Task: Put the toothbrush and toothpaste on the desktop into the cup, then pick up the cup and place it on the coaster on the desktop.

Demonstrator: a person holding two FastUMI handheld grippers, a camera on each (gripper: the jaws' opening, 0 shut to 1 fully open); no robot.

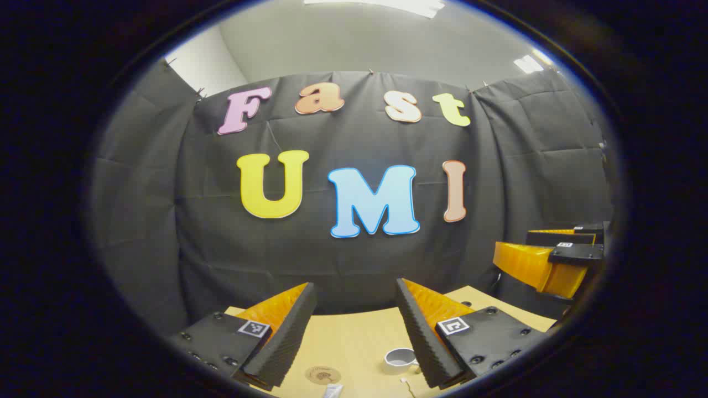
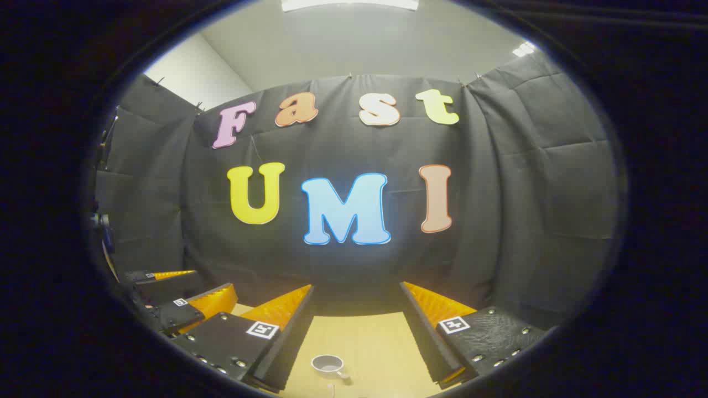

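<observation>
The cup (image 1: 399, 359) stands empty on the worktop (image 1: 354, 337) near the coaster (image 1: 323, 375), while the left gripper (image 1: 354, 298) and right gripper (image 2: 357, 296) hover above, fingers apart.

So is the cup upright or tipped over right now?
Upright: the cup stands on the desktop with its round mouth facing up, handle to one side. Contents: cannot tell.

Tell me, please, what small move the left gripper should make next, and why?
Probably lower the left gripper toward the white tube lying at the near edge of the desktop, beside the coaster. Both grippers hang open and hold nothing, and the cup looks empty.
</observation>
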